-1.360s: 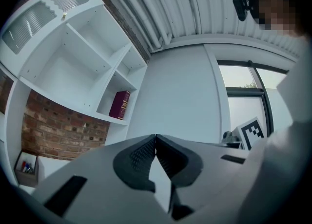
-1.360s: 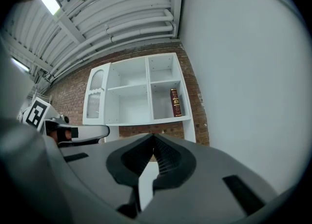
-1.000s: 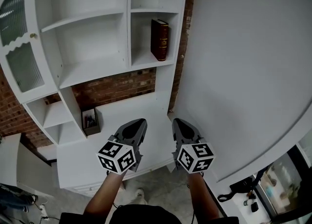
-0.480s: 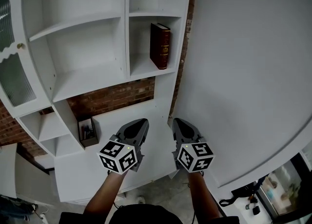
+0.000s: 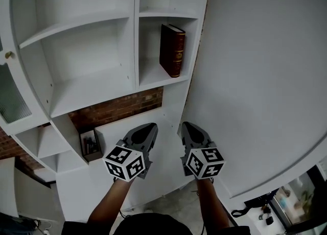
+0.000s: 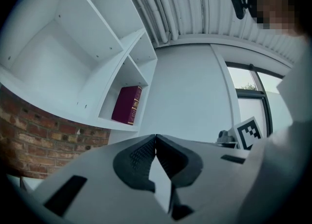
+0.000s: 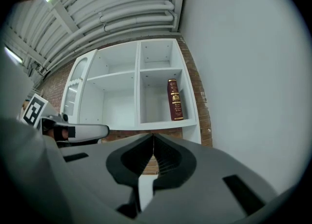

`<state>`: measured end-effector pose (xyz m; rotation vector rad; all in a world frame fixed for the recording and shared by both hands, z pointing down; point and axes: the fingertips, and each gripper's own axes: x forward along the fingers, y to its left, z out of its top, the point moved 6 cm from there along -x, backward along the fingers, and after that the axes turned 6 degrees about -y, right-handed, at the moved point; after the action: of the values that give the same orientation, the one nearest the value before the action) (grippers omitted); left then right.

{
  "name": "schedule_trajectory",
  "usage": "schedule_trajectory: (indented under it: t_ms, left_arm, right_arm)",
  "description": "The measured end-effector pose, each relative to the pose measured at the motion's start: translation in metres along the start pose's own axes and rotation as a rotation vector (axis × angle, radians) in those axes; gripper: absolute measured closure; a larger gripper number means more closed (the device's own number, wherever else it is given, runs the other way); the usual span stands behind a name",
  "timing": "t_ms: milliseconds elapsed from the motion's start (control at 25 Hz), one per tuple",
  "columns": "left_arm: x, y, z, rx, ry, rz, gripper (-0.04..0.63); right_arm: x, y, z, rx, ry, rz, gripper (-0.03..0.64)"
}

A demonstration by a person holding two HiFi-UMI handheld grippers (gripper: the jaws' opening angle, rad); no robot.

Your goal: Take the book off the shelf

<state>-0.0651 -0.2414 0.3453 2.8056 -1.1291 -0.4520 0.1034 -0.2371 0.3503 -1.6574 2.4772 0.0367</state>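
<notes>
A dark red book (image 5: 172,50) with gold bands on its spine stands upright in the right lower compartment of the white shelf unit (image 5: 102,86), leaning against the right wall. It shows too in the left gripper view as the book (image 6: 127,104) and in the right gripper view as the book (image 7: 174,100). My left gripper (image 5: 149,127) and right gripper (image 5: 187,126) hang side by side well below the shelf, both shut and empty. The left gripper (image 6: 155,137) and right gripper (image 7: 153,135) tips touch, far short of the book.
A brick wall strip (image 5: 117,107) runs under the shelves above a white counter (image 5: 97,178). A small dark box of pens (image 5: 91,144) sits at the counter's left. A large white wall panel (image 5: 265,75) fills the right. A glass cabinet door (image 5: 10,96) is at far left.
The view has drawn nearer to the shelf and shifted: the book sits larger and slightly further right and lower. Both grippers keep their place in view and stay shut.
</notes>
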Motion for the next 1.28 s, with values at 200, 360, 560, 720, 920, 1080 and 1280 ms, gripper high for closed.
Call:
schedule_trajectory:
  t_ms: [200, 360, 560, 720, 920, 1080, 1280]
  left_arm:
    - [0.000, 0.016, 0.000, -0.022, 0.001, -0.006, 0.580]
    - [-0.001, 0.025, -0.003, -0.020, 0.010, -0.018, 0.579]
    - [-0.004, 0.033, -0.007, -0.033, 0.016, -0.031, 0.579]
    - [-0.003, 0.035, -0.007, -0.037, 0.014, -0.047, 0.580]
    - [0.003, 0.038, -0.009, -0.040, 0.019, -0.056, 0.580]
    - [0.010, 0.038, -0.010, -0.048, 0.016, -0.063, 0.580]
    - [0.021, 0.042, -0.010, -0.051, 0.018, -0.054, 0.579]
  right_arm:
    - [0.017, 0.005, -0.002, -0.002, 0.006, -0.013, 0.598]
    - [0.027, 0.010, -0.006, -0.019, 0.005, -0.026, 0.598]
    - [0.031, 0.015, -0.009, -0.024, -0.002, -0.040, 0.598]
    - [0.034, 0.016, -0.008, -0.038, -0.002, -0.049, 0.597]
    - [0.041, 0.012, -0.002, -0.071, 0.001, -0.062, 0.597]
    - [0.045, 0.006, 0.002, -0.084, -0.004, -0.063, 0.597]
    - [0.054, -0.004, 0.006, -0.088, -0.007, -0.059, 0.597]
